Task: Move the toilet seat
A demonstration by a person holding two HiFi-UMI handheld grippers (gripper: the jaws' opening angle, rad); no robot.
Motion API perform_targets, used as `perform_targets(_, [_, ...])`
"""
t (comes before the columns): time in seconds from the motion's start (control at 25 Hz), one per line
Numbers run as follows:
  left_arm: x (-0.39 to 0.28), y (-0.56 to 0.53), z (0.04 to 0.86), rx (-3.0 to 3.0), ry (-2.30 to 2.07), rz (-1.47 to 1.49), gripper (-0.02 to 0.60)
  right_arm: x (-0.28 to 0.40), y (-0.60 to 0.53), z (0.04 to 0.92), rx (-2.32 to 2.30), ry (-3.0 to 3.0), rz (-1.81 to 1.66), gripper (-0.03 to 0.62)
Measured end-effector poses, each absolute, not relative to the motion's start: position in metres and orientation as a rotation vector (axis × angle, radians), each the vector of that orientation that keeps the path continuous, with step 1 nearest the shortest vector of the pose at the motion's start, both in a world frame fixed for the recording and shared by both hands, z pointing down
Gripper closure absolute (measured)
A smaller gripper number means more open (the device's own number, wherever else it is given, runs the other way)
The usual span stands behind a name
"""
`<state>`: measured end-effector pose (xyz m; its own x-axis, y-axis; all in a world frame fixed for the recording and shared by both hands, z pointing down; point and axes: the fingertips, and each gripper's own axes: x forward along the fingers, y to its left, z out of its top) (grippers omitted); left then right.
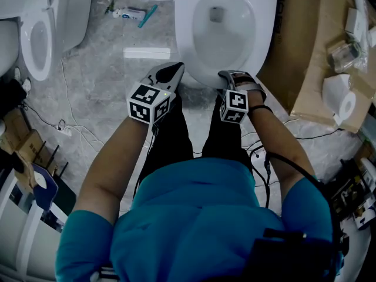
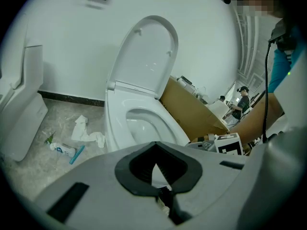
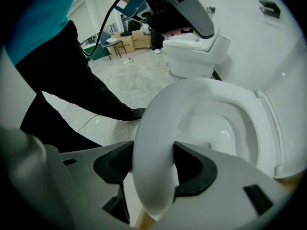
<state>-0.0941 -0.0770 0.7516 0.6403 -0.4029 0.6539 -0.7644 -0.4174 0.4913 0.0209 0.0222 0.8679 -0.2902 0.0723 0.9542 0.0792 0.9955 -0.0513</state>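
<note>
right gripper [image 3: 153, 164] clamps toilet seat [image 3: 162, 110] rim | left gripper [image 2: 154, 148] closed, empty | risk: you lose the slick rim, seat slams

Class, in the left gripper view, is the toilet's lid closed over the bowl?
No, the lid stands raised upright, leaving the bowl open.

**Three cameras around one toilet**

The head view looks steeply down from above the person. The toilet [image 1: 261, 22] lies at twelve o'clock, with the left gripper [image 1: 167, 74] and right gripper [image 1: 232, 76] just under it. The left gripper view sits low and a little back, facing the bowl and raised lid [image 2: 146, 56] at twelve o'clock. The right gripper view is hard against the toilet seat [image 3: 153, 147], looking across the bowl toward two o'clock. All three views share the bowl.
</note>
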Motion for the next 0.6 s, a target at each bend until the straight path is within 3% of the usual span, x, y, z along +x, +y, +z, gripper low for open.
perform_targets(0.6, [-0.095, -0.083, 0.723, 2.069, -0.924, 0.547, 0.581, 0.022, 0.016, 0.821, 0.097, -1.926, -0.177, 0.362])
